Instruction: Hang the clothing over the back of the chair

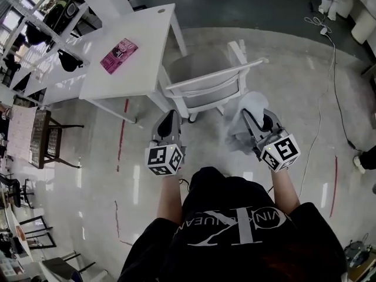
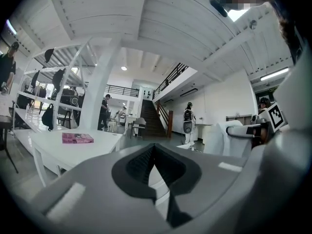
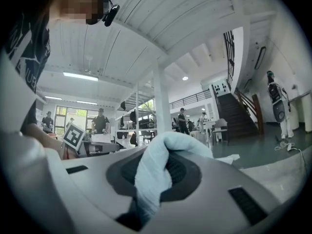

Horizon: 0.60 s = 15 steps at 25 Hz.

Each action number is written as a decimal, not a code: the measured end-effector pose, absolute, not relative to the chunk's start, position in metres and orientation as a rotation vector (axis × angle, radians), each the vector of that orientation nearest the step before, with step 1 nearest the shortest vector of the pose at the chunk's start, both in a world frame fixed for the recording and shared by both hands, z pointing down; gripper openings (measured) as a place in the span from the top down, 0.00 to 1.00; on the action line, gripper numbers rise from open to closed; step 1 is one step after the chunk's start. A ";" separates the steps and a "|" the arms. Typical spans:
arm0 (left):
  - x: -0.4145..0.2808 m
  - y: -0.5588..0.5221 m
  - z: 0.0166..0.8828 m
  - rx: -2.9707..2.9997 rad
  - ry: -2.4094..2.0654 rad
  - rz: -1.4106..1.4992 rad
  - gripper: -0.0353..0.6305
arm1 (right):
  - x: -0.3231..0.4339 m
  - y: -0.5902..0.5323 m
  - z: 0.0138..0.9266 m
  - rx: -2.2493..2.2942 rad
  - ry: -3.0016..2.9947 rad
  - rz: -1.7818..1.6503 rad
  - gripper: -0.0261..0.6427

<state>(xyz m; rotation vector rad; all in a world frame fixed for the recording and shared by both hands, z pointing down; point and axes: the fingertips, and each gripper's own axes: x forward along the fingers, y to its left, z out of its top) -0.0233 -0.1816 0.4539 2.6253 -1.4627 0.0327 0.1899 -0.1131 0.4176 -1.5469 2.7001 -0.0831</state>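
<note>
Clothing (image 3: 152, 179): pale, soft, light, limp; hold by bunched fold. Right tongs (image 1: 251, 115) clamp it; left tongs (image 2: 155, 149) closed, empty.

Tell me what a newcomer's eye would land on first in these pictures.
The pale blue clothing pinched in the right hand-held gripper, bunched over its jaws, draws the eye first. Just ahead stands the white chair, its back toward the person and bare; the left hand-held gripper is shut and empty. A pink booklet lies on the white table at the left.
</note>
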 end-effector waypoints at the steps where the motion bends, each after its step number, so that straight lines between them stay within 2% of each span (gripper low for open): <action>1: -0.024 -0.182 0.452 2.625 -1.466 0.036 0.93 | 0.191 -0.115 0.416 -1.543 2.700 -0.078 0.87; 15: -0.028 -0.206 0.461 2.601 -1.489 0.050 0.93 | 0.182 -0.159 0.391 -1.442 2.790 0.054 0.87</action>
